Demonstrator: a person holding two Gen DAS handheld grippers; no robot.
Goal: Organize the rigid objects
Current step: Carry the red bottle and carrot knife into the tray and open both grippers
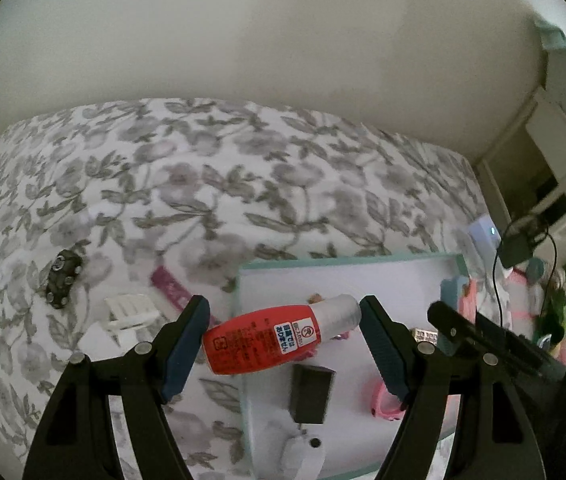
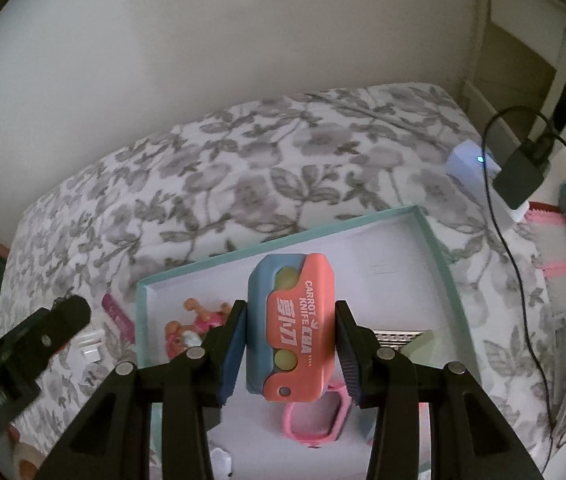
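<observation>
Bed [image 1: 243,168] covered with a grey floral-print spread. Lying directly on it: a shallow white tray with a teal rim [image 2: 439,256]; to the tray's left, a magenta strip [image 1: 171,286], a small white plastic chair [image 1: 129,312] and a dark studded object [image 1: 63,278]; beyond the tray's far right corner, a white device with a lit dot [image 2: 469,164].

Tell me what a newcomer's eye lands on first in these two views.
First, the red bottle with a white cap, held crosswise in the left gripper over the near-left edge of the teal-rimmed tray. Next, the orange-and-blue carrot knife toy clamped in the right gripper above that tray, all over a grey floral bedspread.
</observation>
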